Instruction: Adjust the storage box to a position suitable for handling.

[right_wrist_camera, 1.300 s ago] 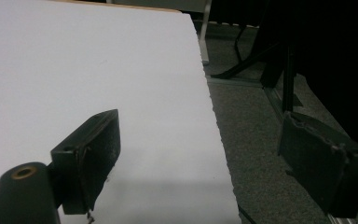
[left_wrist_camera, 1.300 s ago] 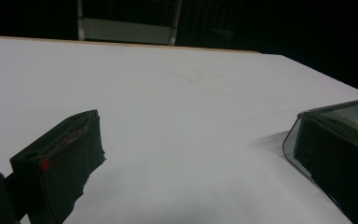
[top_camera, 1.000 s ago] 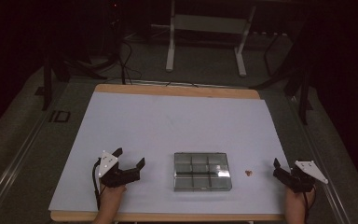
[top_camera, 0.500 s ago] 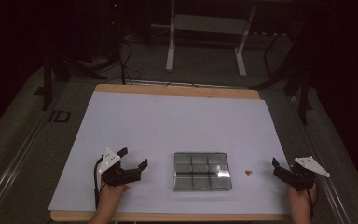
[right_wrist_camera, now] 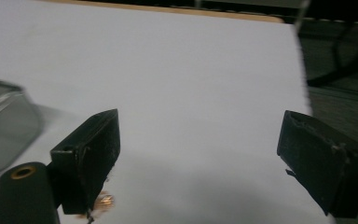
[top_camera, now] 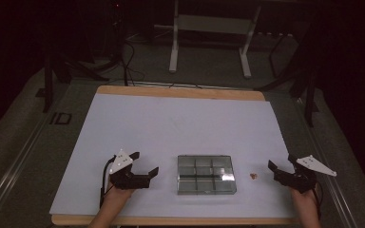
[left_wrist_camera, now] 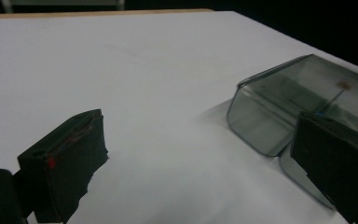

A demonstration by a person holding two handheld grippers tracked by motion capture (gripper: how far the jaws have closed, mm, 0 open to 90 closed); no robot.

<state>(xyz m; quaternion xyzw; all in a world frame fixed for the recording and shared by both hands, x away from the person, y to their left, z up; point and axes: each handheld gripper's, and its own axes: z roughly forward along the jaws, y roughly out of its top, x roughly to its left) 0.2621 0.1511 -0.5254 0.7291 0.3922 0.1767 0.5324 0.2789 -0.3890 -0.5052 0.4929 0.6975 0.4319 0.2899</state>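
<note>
Fingers of the right gripper spread wide, holding nothing. Small coppery piece lying on the worktop just left of them, beside the clear compartment box. Left gripper also wide open, well farther off across the box.

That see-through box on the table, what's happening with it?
A person sits at a white table with a claw tool in each hand. The clear box with little compartments lies between them, near the front edge. The left claw is open beside the box, not touching it. The right claw is open too, close to a tiny coppery thing lying on the table right of the box. Nothing is picked up; what the tiny thing is I cannot tell.
</note>
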